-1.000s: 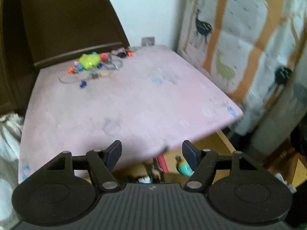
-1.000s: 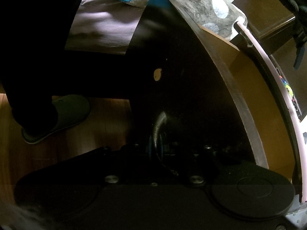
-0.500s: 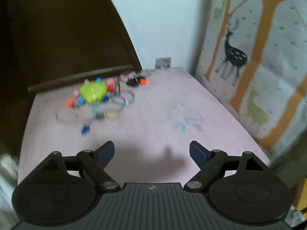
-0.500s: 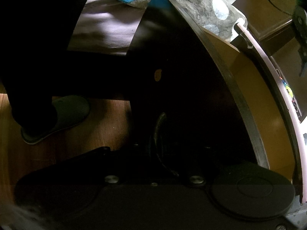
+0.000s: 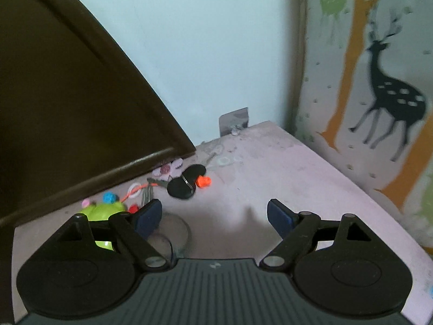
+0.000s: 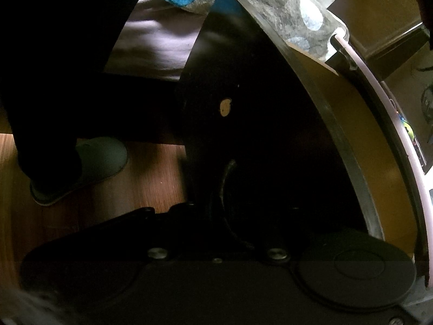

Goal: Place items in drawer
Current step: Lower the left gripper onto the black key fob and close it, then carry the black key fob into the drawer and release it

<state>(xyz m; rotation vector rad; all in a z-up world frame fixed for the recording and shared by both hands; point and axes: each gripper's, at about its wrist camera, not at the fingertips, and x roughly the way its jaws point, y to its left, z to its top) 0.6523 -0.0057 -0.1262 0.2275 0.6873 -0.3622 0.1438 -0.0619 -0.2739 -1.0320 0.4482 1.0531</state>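
Observation:
My left gripper [image 5: 214, 214] is open and empty, low over the pink tabletop [image 5: 284, 178]. Just ahead of it lies a cluster of small items: a black two-disc key fob [image 5: 185, 181] with an orange bead [image 5: 203, 181], a green toy [image 5: 104, 211] behind the left finger, coloured beads [image 5: 109, 197] and clear rings [image 5: 173, 230]. My right gripper [image 6: 222, 203] is shut on the dark metal drawer handle [image 6: 226, 178] on the dark drawer front [image 6: 257, 135]. The drawer's light wooden inside wall [image 6: 360, 149] shows to the right.
A dark wooden headboard [image 5: 67, 108] stands behind the items at the left. A deer-print curtain [image 5: 379, 81] hangs past the table's right edge. In the right wrist view a slippered foot [image 6: 89, 162] stands on the wooden floor [image 6: 151, 178] beside the drawer.
My left gripper has moved forward over the tabletop and closer to the item cluster, staying open. The right gripper stays shut on the drawer handle with little change.

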